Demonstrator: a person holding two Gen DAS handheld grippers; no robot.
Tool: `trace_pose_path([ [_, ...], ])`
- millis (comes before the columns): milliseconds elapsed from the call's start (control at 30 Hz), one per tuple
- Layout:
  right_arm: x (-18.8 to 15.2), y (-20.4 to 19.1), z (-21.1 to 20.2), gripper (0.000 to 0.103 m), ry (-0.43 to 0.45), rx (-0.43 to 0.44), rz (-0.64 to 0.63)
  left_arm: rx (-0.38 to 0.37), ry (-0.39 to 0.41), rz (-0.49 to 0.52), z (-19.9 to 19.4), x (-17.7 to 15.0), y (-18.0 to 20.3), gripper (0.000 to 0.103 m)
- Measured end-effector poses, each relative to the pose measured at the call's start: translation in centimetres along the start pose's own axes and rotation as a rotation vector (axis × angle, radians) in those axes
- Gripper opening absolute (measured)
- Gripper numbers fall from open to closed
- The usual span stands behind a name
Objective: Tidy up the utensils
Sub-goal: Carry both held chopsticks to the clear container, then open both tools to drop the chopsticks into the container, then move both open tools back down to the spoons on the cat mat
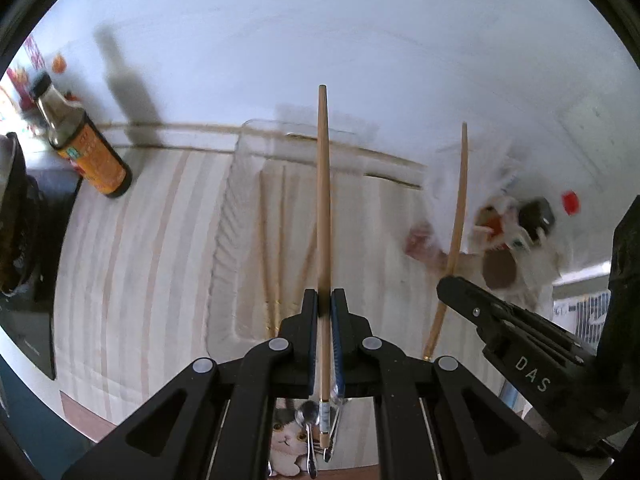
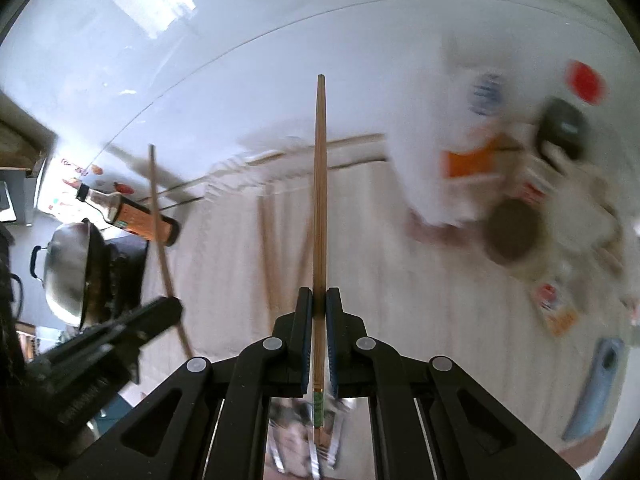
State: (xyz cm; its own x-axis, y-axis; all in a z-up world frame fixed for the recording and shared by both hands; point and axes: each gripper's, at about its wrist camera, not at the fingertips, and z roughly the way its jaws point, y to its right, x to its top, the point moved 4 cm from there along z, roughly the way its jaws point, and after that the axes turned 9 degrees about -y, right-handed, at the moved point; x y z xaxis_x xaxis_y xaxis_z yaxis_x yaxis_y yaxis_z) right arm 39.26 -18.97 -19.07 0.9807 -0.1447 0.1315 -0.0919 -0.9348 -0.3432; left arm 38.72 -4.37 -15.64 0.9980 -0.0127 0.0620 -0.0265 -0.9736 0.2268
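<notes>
A dark sauce bottle stands at the far left of the striped worktop. The left gripper has its fingers clamped on a wooden chopstick, long axis running straight ahead, tip pointing away over the clear tray. The right gripper likewise pinches its own chopstick, pointing forward along the fingers.

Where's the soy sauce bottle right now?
Left wrist view: the soy sauce bottle stands far left on the striped mat, by the wall, left of the clear tray.
</notes>
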Motion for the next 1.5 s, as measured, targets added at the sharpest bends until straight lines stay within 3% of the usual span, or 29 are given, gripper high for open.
trace_pose_path([
  [133,2.5,-2.4,2.7,0.007,-0.056,0.007,-0.004,0.007,-0.047,-0.025,2.0,1.9,-1.8,0.004],
  [400,4.9,-3.1,8.4,0.008,-0.143,-0.05,-0.027,0.043,-0.11,-0.033,4.4,3.3,-3.6,0.007],
  [500,4.7,-2.8,8.9,0.021,-0.141,-0.054,-0.02,0.09,-0.098,-0.026,4.5,3.4,-4.1,0.009],
  [567,4.5,-2.6,8.7,0.028,-0.141,-0.059,-0.019,0.122,-0.078,-0.032,4.2,3.2,-4.5,0.017],
  [700,3.7,-2.0,7.9,0.036,-0.116,-0.078,-0.016,0.182,-0.019,-0.033,3.1,2.5,-5.0,0.053],
  [767,3.1,-1.7,7.3,0.043,-0.096,-0.109,-0.027,0.209,0.024,-0.038,2.5,2.0,-5.3,0.062],
  [933,0.9,-1.3,5.6,0.077,-0.004,-0.233,-0.086,0.283,0.186,-0.044,0.6,-0.4,-5.9,0.101],
  [1033,-1.2,-0.9,4.8,0.092,0.054,-0.306,-0.111,0.329,0.239,-0.044,0.2,-2.3,-6.2,0.103],
  [1133,-3.1,-0.5,3.9,0.099,0.102,-0.348,-0.125,0.346,0.265,-0.041,-0.1,-3.9,-6.1,0.103],
  [1500,-9.1,-0.7,-3.9,0.103,0.293,-0.387,-0.157,0.33,0.395,-0.032,-5.1,-10.0,-3.9,0.103],
])
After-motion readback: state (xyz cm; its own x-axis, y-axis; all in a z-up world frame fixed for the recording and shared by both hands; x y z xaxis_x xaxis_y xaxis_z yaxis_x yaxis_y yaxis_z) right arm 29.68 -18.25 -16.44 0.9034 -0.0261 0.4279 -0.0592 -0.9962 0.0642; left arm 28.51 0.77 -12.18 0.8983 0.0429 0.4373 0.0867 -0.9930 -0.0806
